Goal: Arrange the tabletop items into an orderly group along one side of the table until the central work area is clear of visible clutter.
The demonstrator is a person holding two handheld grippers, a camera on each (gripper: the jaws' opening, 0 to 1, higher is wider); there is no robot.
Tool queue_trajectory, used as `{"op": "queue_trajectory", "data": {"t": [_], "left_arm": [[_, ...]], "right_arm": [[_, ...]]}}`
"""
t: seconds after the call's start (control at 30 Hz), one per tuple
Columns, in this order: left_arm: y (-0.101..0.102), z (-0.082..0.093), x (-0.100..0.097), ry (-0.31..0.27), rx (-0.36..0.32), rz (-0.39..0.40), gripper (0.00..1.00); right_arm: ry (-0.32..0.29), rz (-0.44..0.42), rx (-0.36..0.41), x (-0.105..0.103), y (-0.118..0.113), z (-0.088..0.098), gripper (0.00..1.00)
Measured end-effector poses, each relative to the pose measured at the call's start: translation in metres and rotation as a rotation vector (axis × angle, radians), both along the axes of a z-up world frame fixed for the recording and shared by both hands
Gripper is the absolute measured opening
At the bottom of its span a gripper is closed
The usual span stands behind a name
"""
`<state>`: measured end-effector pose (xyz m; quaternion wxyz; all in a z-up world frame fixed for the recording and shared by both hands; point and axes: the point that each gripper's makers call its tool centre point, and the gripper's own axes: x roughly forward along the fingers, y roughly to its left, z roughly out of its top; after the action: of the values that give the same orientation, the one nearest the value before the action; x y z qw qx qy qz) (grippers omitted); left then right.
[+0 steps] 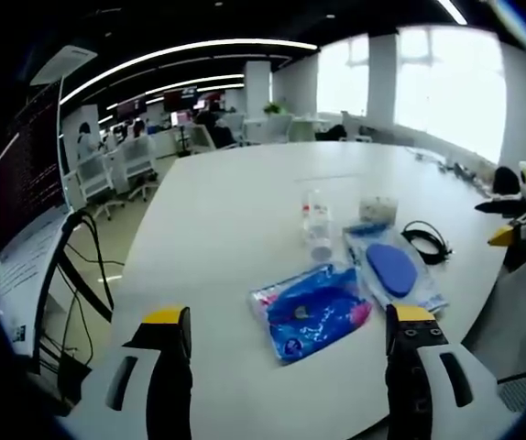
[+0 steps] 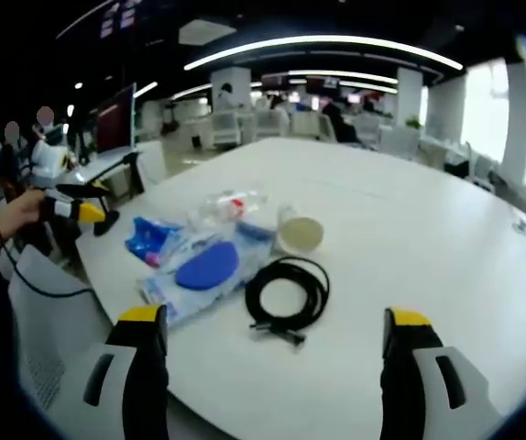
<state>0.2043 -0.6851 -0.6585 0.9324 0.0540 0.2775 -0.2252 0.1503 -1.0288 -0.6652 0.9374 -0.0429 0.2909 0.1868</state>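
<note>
The items lie clustered on the white table (image 1: 217, 229). Nearest my open left gripper (image 1: 289, 316) is a blue and pink packet (image 1: 313, 312), lying beyond the jaws. Beside it is a clear bag with a blue oval pad (image 1: 391, 269), then a clear bottle (image 1: 316, 225), a small round tub (image 1: 378, 209) and a coiled black cable (image 1: 426, 241). My right gripper (image 2: 276, 316) is open and empty, short of the cable (image 2: 288, 293). Past the cable lie the pad bag (image 2: 206, 266), blue packet (image 2: 153, 240), bottle (image 2: 231, 203) and tub (image 2: 300, 234).
The table (image 2: 428, 238) stretches wide and bare beyond the cluster. Office chairs (image 1: 126, 165) stand along its far left side, and black cables (image 1: 80, 266) hang near a screen. A hand (image 2: 16, 211) holds the left gripper (image 2: 78, 209) off the table's edge.
</note>
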Motion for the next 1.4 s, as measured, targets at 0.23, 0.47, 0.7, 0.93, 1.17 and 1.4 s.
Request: {"op": "queue_trajectory", "data": {"t": [0.23, 0.47, 0.7, 0.93, 1.17, 1.4], "left_arm": [[0.000, -0.001, 0.001, 0.002, 0.001, -0.005, 0.85], [0.000, -0.003, 0.002, 0.009, 0.002, -0.008, 0.84], [-0.002, 0.000, 0.004, -0.004, -0.012, -0.010, 0.84], [-0.003, -0.001, 0.005, 0.000, -0.008, -0.014, 0.84], [-0.004, -0.001, 0.006, -0.001, -0.013, -0.013, 0.83], [-0.005, 0.004, 0.011, -0.015, -0.016, -0.019, 0.82]], "right_arm": [[0.003, 0.000, 0.000, 0.000, -0.001, 0.000, 0.96], [0.004, 0.006, 0.016, 0.000, 0.002, 0.000, 0.95], [0.003, 0.011, 0.023, 0.000, 0.003, 0.002, 0.95], [0.007, 0.015, 0.029, 0.000, 0.003, 0.001, 0.95], [-0.007, 0.021, 0.036, 0.001, 0.004, 0.006, 0.94], [-0.016, 0.039, 0.025, 0.004, 0.007, 0.013, 0.94]]}}
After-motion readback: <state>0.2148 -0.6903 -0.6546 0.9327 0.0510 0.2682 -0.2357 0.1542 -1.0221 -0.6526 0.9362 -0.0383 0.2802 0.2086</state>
